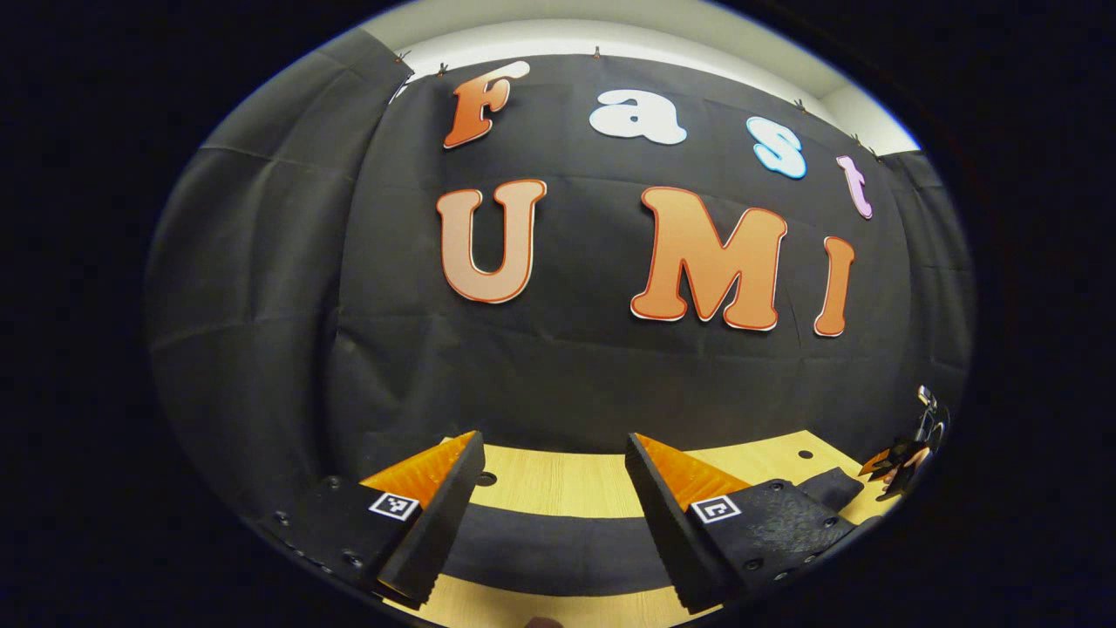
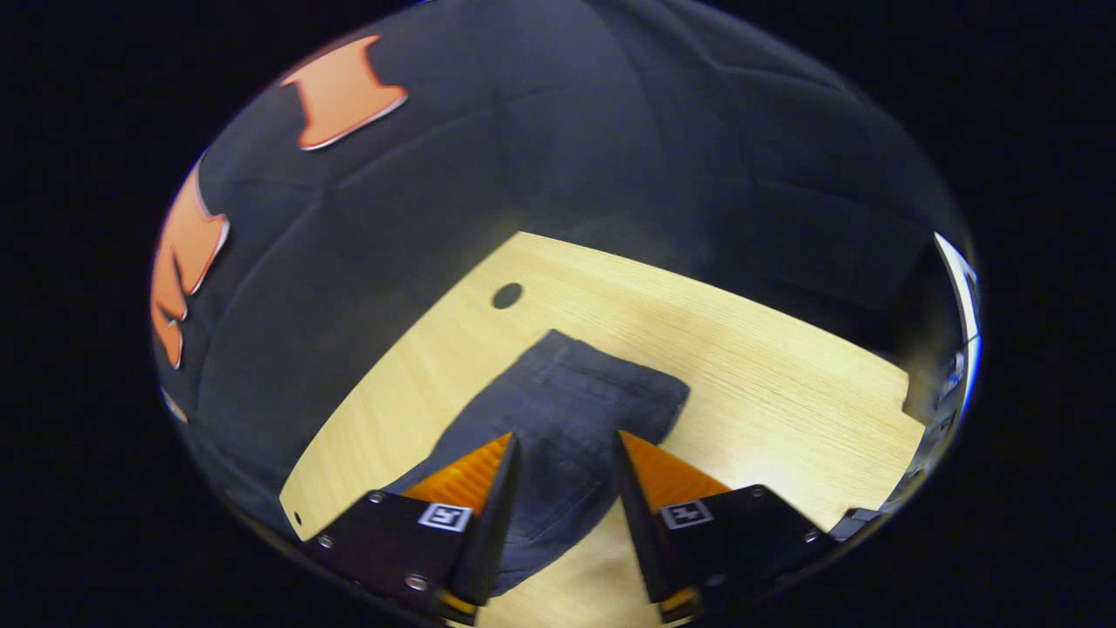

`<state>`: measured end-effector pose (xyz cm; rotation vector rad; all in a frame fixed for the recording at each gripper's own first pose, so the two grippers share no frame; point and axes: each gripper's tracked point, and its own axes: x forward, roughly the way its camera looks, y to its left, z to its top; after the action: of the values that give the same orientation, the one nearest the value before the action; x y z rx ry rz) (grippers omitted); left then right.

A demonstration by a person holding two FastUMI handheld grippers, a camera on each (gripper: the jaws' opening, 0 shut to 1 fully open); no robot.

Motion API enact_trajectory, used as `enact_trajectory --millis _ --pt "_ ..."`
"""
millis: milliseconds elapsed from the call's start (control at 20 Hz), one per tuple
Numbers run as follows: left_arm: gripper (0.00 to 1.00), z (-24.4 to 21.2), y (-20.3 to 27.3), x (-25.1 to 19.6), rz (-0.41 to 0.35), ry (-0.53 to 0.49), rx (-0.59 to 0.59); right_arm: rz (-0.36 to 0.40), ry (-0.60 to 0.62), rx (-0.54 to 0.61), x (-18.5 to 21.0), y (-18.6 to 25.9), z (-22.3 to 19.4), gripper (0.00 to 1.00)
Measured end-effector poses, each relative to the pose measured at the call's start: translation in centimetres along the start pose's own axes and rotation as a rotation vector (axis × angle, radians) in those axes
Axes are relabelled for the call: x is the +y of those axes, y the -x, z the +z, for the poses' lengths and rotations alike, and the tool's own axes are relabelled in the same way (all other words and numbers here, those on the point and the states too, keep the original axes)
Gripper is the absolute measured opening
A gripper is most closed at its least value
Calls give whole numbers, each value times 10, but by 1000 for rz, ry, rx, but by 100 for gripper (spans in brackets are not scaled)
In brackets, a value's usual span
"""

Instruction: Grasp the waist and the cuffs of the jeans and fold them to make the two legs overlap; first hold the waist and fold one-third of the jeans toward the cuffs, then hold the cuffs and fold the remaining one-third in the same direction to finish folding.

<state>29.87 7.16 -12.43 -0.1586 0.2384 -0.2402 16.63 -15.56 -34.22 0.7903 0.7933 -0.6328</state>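
Note:
Dark blue jeans [image 2: 571, 397] lie flat on the light wooden table [image 2: 767, 366]; one end of them reaches past my right gripper [image 2: 567, 436]. That gripper hovers over the cloth, open, with nothing between its fingers. In the left gripper view the jeans [image 1: 558, 536] run as a dark band across the table [image 1: 567, 480]. My left gripper [image 1: 554, 436] is open above that band and holds nothing. Far off at the right of this view, the right gripper [image 1: 902, 458] shows small near the end of the jeans.
The black cloth wall [image 1: 567, 375] stands close behind the table's far edge. Round holes [image 2: 507, 295] pierce the tabletop near its back edge. Bare wood [image 2: 785, 410] lies to the right of the jeans in the right gripper view.

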Motion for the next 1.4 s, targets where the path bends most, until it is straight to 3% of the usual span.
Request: enact_trajectory --millis 50,150,350,450,500,600,700,750,800,1000,1100,1400 --pt "97 -5 0 -6 3 -13 12 -15 -32 21 -9 -10 -1 83" --pt "97 -10 -1 -17 13 -54 26 -57 -69 30 -28 -27 3 99" --pt "97 -16 -2 -32 28 -86 47 -77 -116 101 -29 -60 -10 99" --pt "97 -22 -3 -33 43 -98 68 -77 -70 59 -23 -72 -7 99" --pt "97 -24 -2 -34 51 -98 74 -80 -26 37 -24 -75 -9 97" --pt "97 -29 0 -31 68 -98 85 -69 62 9 -27 -76 -15 69" --pt "97 -37 3 -26 80 -96 104 -36 19 27 -18 -61 -16 37" --pt "97 -39 3 -25 81 -95 111 -15 -26 8 -14 -42 -6 35" --pt "97 -38 4 -23 84 -97 108 24 -14 -37 -1 -44 -4 16" --pt "97 -32 1 -17 83 -91 91 116 52 -121 14 -2 3 16" --pt "97 -27 -1 -18 67 -90 78 114 108 -141 19 5 4 15" --pt "97 -17 1 -7 35 -77 44 271 203 -197 60 69 0 15"
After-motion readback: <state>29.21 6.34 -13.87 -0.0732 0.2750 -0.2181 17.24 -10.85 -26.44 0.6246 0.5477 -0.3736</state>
